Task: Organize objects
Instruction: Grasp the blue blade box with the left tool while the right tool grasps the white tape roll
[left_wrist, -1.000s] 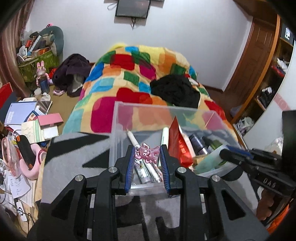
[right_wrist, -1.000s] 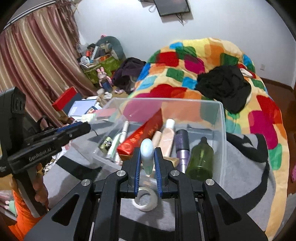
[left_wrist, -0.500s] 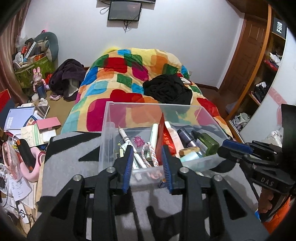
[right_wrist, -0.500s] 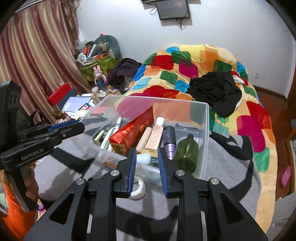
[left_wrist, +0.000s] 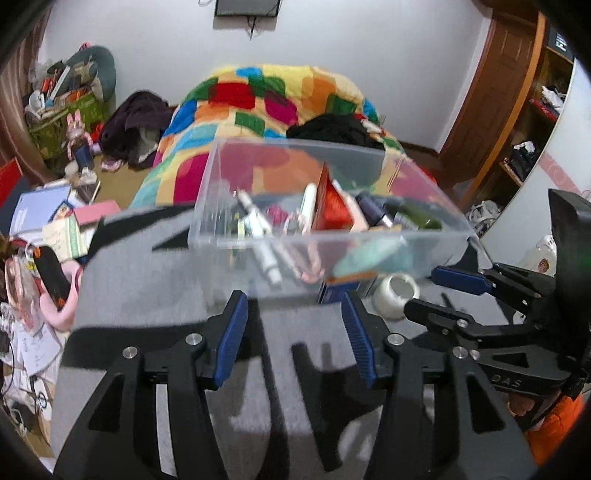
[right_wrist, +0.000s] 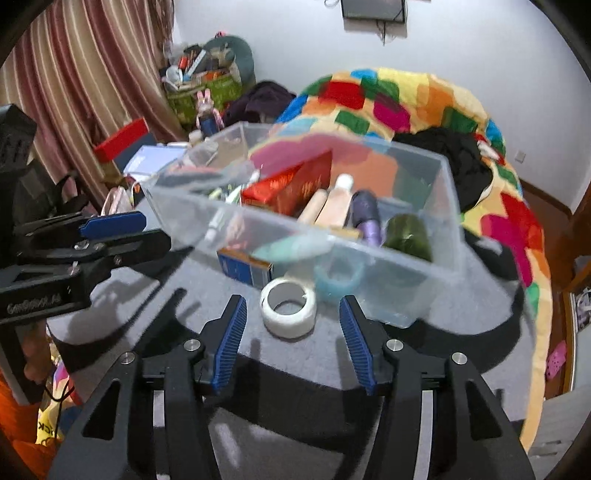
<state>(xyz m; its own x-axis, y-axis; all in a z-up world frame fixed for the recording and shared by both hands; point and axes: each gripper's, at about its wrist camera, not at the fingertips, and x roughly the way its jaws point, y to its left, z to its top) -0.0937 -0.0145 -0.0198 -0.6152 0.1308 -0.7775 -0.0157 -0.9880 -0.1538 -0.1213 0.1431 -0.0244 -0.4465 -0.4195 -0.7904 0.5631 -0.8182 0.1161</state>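
Currently we hold both tools empty: the left gripper (left_wrist: 291, 332) and the right gripper (right_wrist: 290, 339) each stand with jaws spread wide, nothing between the pads.

Progress, as we judge it:
- Mostly done. The clear bin (right_wrist: 448, 206) on the grey blanket (right_wrist: 280, 373) already holds the red box (right_wrist: 291, 186), a purple bottle (right_wrist: 365, 216), a green bottle (right_wrist: 408, 232), tubes and pens.
- Left to do. A white tape roll (right_wrist: 289, 308), a blue box (right_wrist: 245, 267) and a teal ring (right_wrist: 338, 280) lie outside the bin, just beside its near wall.

View differences:
- The right wrist view shows the tape roll directly ahead of our right gripper, and the teal ring clearly.
- The left wrist view shows the pens and tubes at the bin's left end, blurred, and the tape roll (left_wrist: 395, 295) well off to the right.
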